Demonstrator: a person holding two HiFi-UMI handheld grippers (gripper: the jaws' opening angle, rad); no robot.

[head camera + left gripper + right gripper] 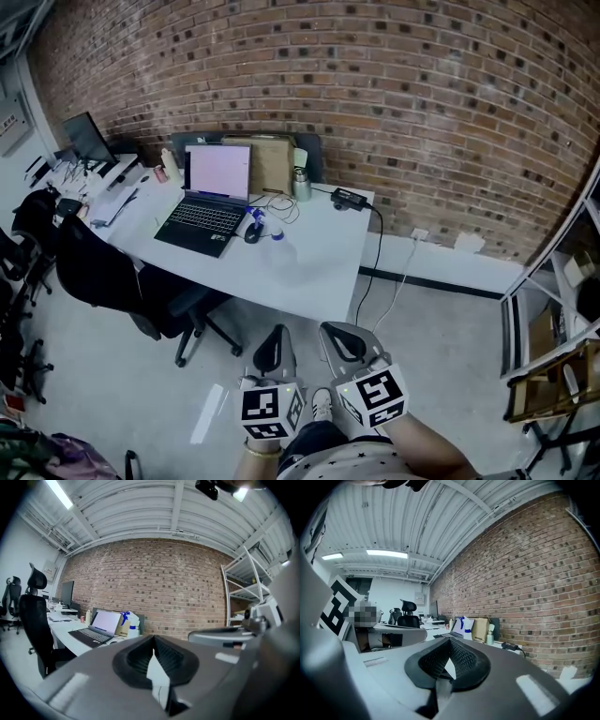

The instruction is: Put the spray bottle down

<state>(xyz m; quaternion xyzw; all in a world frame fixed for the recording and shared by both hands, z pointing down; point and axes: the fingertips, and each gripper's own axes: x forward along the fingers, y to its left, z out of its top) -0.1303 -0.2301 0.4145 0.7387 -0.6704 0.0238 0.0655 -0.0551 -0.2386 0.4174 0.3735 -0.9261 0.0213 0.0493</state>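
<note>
at the near edge of the head view, the two grippers are held side by side above the grey floor, well apart from the desk. the left gripper [273, 349] is closed with nothing in it. in the left gripper view its ribbed black pads [165, 657] meet in a tight seam. the right gripper [343, 341] just beside it is the same, jaws drawn together and empty. in the right gripper view its pads [461, 659] touch along one line.

the spray bottle [265, 225] stands upright on the white desk [309, 272], far from both grippers and held by neither. it sits just right of the open laptop [208, 202], with a dark mouse [251, 232] beside it. the left gripper view shows the bottle [132, 625] as white with a blue trigger head, right of the laptop screen. the right gripper view catches it [466, 629] in the same spot.

behind the laptop, a brown cardboard box [267, 161] leans at the brick wall [394, 84], and a small metal flask [301, 184] stands to its right. a black power adapter [349, 199] lies at the desk's far right corner, its cable dropping to the floor. a black office chair [112, 272] stands at the desk's left side, and a metal shelf rack [562, 309] fills the right edge.
</note>
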